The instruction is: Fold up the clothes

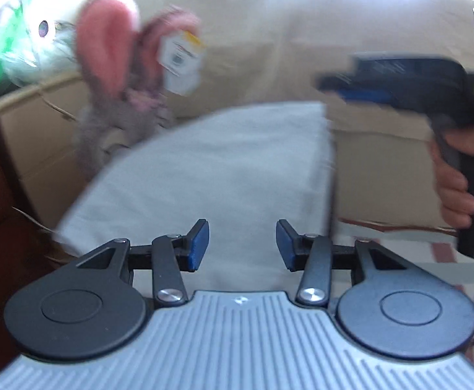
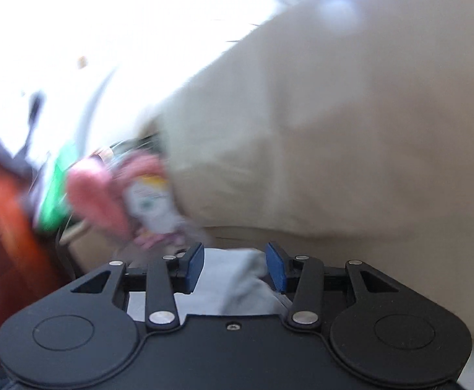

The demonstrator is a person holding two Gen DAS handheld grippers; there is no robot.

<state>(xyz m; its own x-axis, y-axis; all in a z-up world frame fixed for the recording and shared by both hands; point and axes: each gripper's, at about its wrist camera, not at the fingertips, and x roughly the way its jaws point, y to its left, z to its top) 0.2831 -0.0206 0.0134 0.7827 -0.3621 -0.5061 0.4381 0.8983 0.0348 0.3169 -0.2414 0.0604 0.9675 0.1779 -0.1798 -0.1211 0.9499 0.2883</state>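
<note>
The pale grey garment [image 1: 223, 175], lying folded on the beige couch [image 1: 302, 48], appears light, limp and slip-prone, best pinched at a hem; left claw [image 1: 242, 243] open above it, right claw [image 2: 233, 266] parted around a bunched fold, unpressed.

Beige sofa [image 1: 302, 48], folded white cloth [image 1: 220, 169], plush toy [image 1: 106, 52]

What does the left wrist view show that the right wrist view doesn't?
Only the left wrist view shows the right tongs from the side, the hand gripping their handle, and the folded pale grey cloth laid out whole. Only the right wrist view shows grey cloth bunched between the right tongs' pads. Both show the pink plush toy with its paper tag and the beige cushion.
</note>
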